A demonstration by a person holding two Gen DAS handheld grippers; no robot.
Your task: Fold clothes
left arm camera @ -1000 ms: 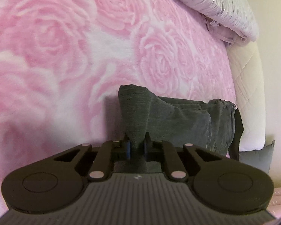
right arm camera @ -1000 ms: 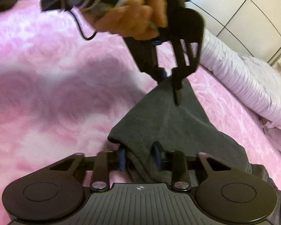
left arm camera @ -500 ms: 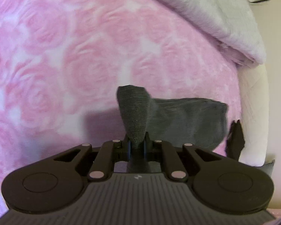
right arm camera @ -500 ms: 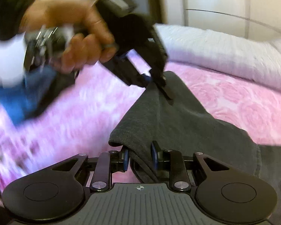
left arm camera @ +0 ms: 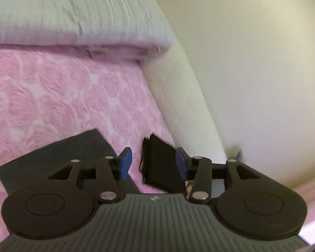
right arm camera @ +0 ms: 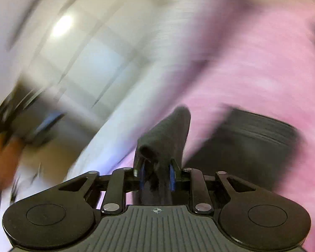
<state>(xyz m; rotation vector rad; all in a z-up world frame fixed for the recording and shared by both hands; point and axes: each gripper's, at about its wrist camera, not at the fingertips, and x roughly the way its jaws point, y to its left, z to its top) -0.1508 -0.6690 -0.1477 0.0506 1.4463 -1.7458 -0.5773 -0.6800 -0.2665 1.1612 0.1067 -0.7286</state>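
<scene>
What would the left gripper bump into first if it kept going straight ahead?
Probably the dark flat thing right between the open jaws of the left gripper. It sits on the pink rose blanket, near the bed's edge. Depth is hard to judge here, so the gripper might pass just over it.

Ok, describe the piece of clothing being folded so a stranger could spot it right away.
Look at the pink rose blanket below the grey pillow. On it lies a flat dark grey garment, the only dark cloth there; the right gripper pinches a fold of it.
</scene>
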